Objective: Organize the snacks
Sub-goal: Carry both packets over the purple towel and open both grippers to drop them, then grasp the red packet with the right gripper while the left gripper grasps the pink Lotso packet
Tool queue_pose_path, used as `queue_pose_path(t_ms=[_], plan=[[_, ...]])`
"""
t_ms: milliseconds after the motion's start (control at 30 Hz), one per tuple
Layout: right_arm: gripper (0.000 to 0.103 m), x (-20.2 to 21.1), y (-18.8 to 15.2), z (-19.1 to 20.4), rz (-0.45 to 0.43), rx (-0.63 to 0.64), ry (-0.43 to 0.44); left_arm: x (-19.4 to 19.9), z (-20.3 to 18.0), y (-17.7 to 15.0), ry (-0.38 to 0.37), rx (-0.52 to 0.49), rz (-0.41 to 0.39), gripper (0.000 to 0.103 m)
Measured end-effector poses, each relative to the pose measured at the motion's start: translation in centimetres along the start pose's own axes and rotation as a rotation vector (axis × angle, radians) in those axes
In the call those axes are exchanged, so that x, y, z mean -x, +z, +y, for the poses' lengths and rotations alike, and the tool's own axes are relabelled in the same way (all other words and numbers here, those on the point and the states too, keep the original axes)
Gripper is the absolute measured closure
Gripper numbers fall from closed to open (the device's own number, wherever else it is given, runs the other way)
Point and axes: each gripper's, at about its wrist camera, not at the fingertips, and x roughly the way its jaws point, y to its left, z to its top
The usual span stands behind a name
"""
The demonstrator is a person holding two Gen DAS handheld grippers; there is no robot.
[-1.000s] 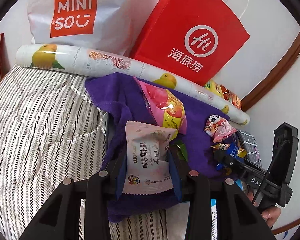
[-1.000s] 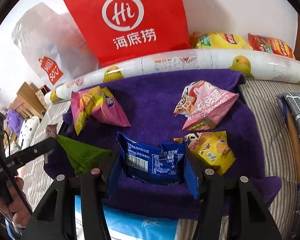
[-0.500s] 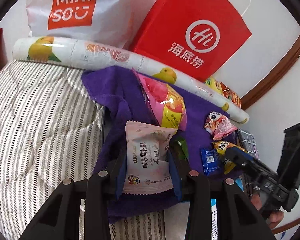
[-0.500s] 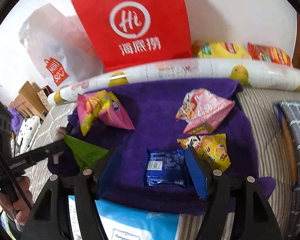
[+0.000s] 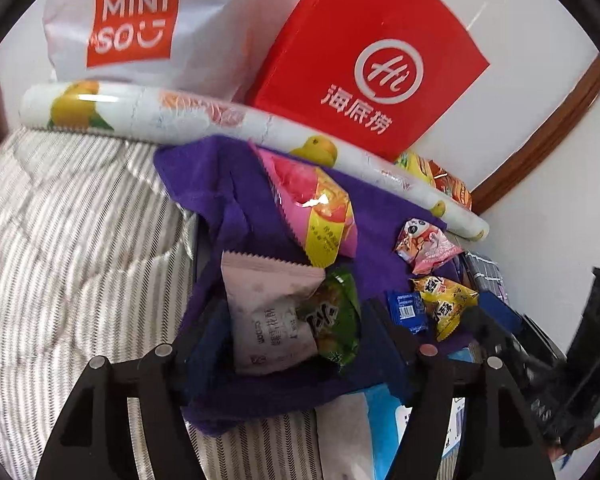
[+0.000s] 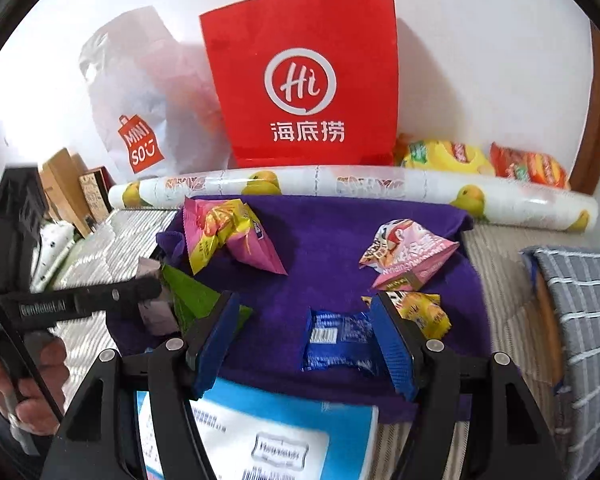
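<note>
Several snack packets lie on a purple towel point(image 5: 380, 208) point(image 6: 324, 232). My left gripper point(image 5: 296, 328) is open around a pale pink packet point(image 5: 268, 312) that lies on the towel beside a green packet point(image 5: 336, 320). My right gripper point(image 6: 304, 328) is open above a blue packet point(image 6: 336, 336), which lies on the towel. A pink-and-yellow packet point(image 6: 228, 236) point(image 5: 316, 208), a crumpled pink packet point(image 6: 408, 256) point(image 5: 424, 244) and a yellow packet point(image 6: 420, 312) point(image 5: 444, 296) lie around them.
A red paper bag point(image 6: 304, 76), a white MINISO bag point(image 5: 140, 20) and a fruit-print roll point(image 6: 340, 188) stand against the back wall. Chip bags point(image 6: 484, 160) lie behind the roll. A blue-and-white pack point(image 6: 260, 432) lies at the towel's near edge. Striped bedding point(image 5: 60, 240) spreads left.
My left gripper has opened and released the pale pink packet onto the towel. My right gripper let go of the blue packet, opened wide and pulled back and up.
</note>
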Motion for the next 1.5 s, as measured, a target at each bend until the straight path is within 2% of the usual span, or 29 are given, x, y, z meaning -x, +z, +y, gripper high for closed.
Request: queue_pose_path(t_ms=[233,433,567,633,733,867,967,1067,1367,1400,1467,1500], plan=[[0.035,4.1,-2.3,1.5,-0.016,0.036,-0.066,1.6,-0.2,0.3,-0.021,0.007,-0.035,0.035],[0.035,7.4,-5.0,2.5,0.006,-0.023,-0.004,3.5,-0.2,0.3,-0.042,-0.005,-0.077,0.035],[0.035,8.5,-7.7,3.9,0.051,0.003,0.015,4.3,-0.4,0.2,-0.032,-0.01,-0.073,0.035],[0.035,8.5,-8.9,4.5,0.074,0.006,0.031,4.6,-0.3,-0.3,-0.045,-0.012,-0.067,0.035],[0.035,8.0,-11.2,5.4,0.122,0.023,0.102,5.3,0.2,-1.3,-0.065,-0.02,-0.043,0.035],[0.035,7.0,-13.3,6.3,0.158,0.059,0.133,6.8,1.2,-3.1,-0.029,-0.044,-0.033,0.035],[0.034,6.0,-14.3,6.9,0.184,0.091,0.136,8.0,2.0,-4.2,-0.043,-0.039,-0.024,0.035],[0.034,5.0,-14.9,7.2,0.219,0.102,0.117,8.7,2.7,-5.0,-0.053,-0.016,-0.024,0.035],[0.033,4.0,-14.8,7.2,0.196,0.09,0.136,9.7,2.3,-6.6,-0.046,-0.029,-0.013,0.035],[0.035,4.0,-14.8,7.1,0.196,0.081,0.147,9.8,2.2,-6.8,-0.043,-0.037,-0.009,0.035],[0.047,4.0,-14.7,6.7,0.195,0.073,0.165,9.9,1.7,-7.4,-0.034,-0.053,-0.001,0.035],[0.048,4.2,-14.6,6.5,0.194,0.069,0.175,9.9,1.6,-7.5,-0.03,-0.059,0.001,0.035]])
